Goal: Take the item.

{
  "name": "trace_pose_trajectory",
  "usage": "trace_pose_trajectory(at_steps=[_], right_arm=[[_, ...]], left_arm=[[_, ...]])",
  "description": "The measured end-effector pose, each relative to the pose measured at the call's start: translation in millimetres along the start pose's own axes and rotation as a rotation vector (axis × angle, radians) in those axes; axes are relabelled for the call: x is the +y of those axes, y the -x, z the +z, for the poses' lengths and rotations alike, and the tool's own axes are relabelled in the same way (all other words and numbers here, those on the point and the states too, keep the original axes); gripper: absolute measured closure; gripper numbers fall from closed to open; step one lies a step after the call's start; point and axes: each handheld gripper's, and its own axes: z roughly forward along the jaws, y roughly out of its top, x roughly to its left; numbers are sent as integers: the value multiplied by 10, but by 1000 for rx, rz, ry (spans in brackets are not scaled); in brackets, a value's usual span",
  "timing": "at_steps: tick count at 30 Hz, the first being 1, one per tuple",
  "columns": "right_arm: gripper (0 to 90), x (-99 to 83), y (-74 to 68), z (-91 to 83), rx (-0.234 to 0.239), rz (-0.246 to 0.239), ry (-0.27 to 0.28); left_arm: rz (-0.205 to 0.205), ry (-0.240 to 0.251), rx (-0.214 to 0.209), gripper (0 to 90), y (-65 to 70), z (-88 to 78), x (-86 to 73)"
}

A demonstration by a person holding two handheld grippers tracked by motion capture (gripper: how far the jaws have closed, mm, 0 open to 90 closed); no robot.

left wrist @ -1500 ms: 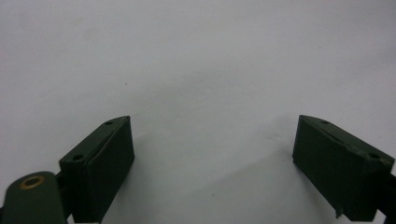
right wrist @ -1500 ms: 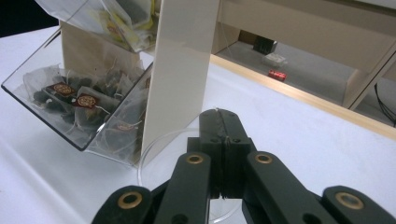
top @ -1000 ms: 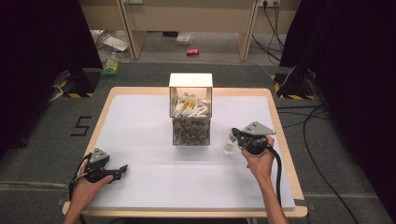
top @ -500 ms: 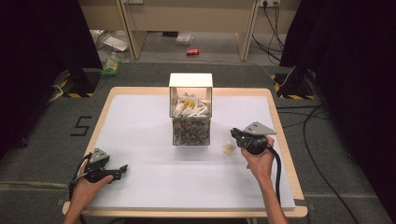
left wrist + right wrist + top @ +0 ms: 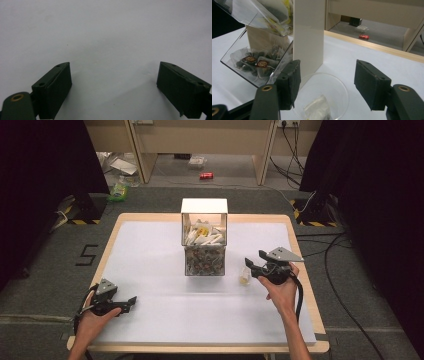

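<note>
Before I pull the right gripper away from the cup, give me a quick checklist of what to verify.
1. Right gripper jaws released: ok, they have just been opening and stand apart, with the clear cup between them and not pressed.
2. Tea bag in the cup: ok, it lies at the bottom.
3. Cup upright on the table: ok.
4. Cup apart from the tea bag dispenser: ok in the high view; it stands beside it, to the right.
5. Left gripper free: ok, open over bare table.
6. Cup clear of the jaw pads: cannot tell.
</note>
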Motion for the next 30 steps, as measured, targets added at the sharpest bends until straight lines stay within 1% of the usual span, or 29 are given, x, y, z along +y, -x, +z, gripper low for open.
trace_pose_trajectory(at_steps=[3, 14, 21, 24, 30], right_arm=[[360, 7, 7, -15, -6, 2, 1], [306, -16, 65, -78, -14, 37, -7], [301, -30, 97, -144, -28, 45, -4], [301, -42, 110, -179, -33, 41, -3], [301, -75, 126, -234, -33, 55, -3]], left_arm=[[3, -3, -1, 118, -2, -2, 0], [2, -3, -1, 119, -3, -2, 0], [2, -3, -1, 119, -3, -3, 0], [2, -2, -1, 119, -3, -2, 0], [3, -3, -1, 119, -3, -2, 0]])
